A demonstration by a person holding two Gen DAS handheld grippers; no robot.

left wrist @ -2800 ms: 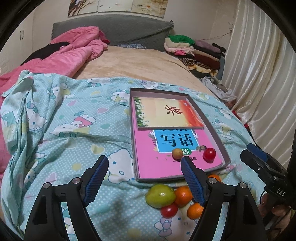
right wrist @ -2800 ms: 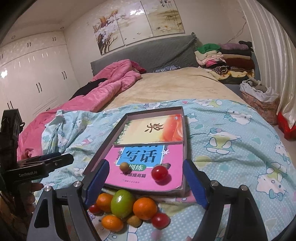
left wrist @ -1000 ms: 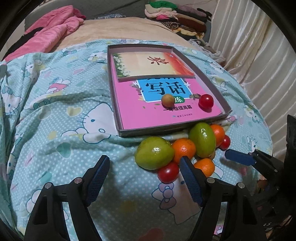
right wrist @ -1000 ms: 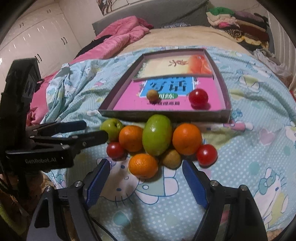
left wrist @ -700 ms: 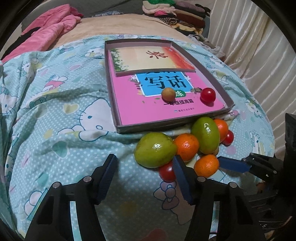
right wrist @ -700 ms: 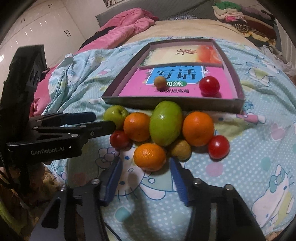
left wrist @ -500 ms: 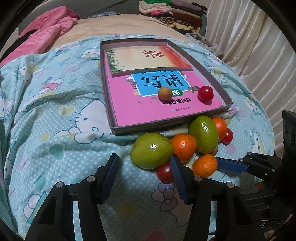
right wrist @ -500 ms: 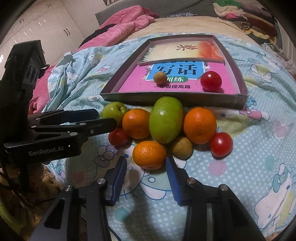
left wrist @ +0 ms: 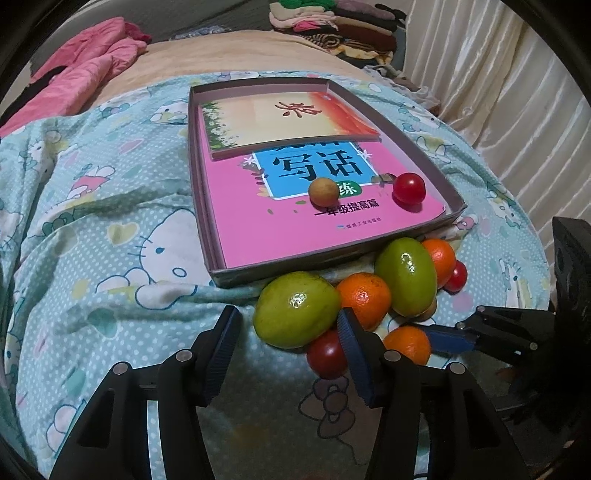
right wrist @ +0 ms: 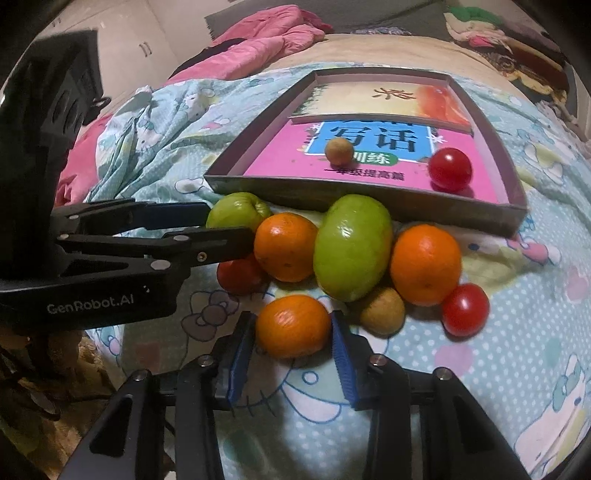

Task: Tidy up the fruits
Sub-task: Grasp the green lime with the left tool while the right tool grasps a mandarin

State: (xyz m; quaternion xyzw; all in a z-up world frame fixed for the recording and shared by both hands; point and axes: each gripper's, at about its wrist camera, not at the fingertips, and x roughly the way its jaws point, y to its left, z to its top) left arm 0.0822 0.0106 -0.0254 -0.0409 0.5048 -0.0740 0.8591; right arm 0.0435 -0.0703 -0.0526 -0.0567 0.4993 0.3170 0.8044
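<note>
A pile of fruit lies on the bedsheet in front of a shallow grey box (left wrist: 216, 266). My left gripper (left wrist: 288, 315) is closing around a round green fruit (left wrist: 297, 310); a sliver of sheet still shows beside its left pad. My right gripper (right wrist: 293, 321) is closing on a small orange (right wrist: 293, 325), with both blue pads against its sides. Around them lie a tall green fruit (right wrist: 352, 247), two more oranges (right wrist: 284, 245) (right wrist: 424, 264), a brown fruit (right wrist: 382, 310) and two tomatoes (right wrist: 465, 308) (right wrist: 236, 275). Inside the box sit a brown fruit (left wrist: 324, 191) and a tomato (left wrist: 408, 188).
Two books (left wrist: 280, 114) line the box floor. The Hello Kitty sheet (left wrist: 110, 221) spreads to the left. A pink quilt (left wrist: 85, 70) and folded clothes (left wrist: 332, 26) lie at the far end of the bed, and curtains (left wrist: 517, 92) hang on the right.
Both grippers have come closer to the fruit pile and narrowed their jaws. The right one now brackets the small orange, and the left one the round green fruit.
</note>
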